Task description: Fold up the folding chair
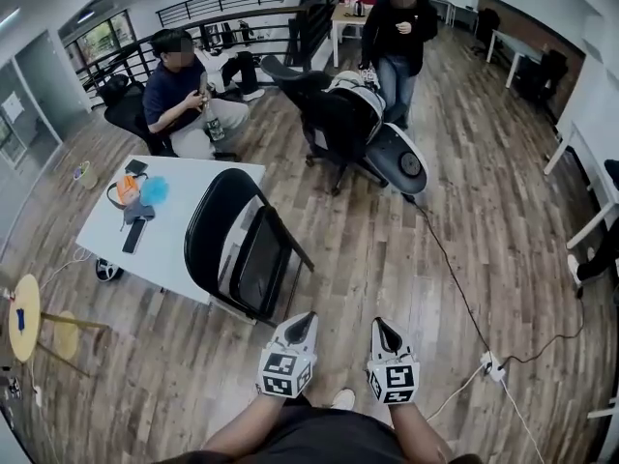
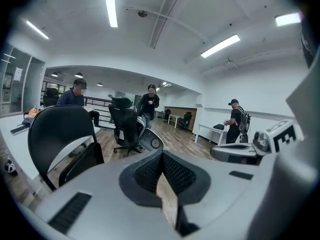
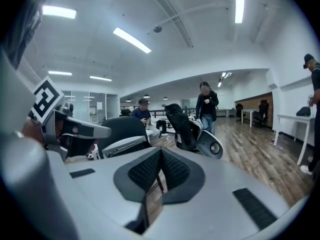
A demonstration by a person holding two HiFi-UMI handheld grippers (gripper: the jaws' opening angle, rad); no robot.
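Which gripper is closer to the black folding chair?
Left. The left gripper is just short of the black folding chair, not touching; the right gripper is farther off to its right.

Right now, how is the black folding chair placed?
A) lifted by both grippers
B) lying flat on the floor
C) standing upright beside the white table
C: the folding chair stands on its legs at the white table, with the left gripper and right gripper short of it.

head view steeply down; gripper views share chair (image 1: 218, 222)

Grey left gripper (image 1: 308, 319) and right gripper (image 1: 381, 325) carry black-and-white marker cubes (image 1: 281, 369).
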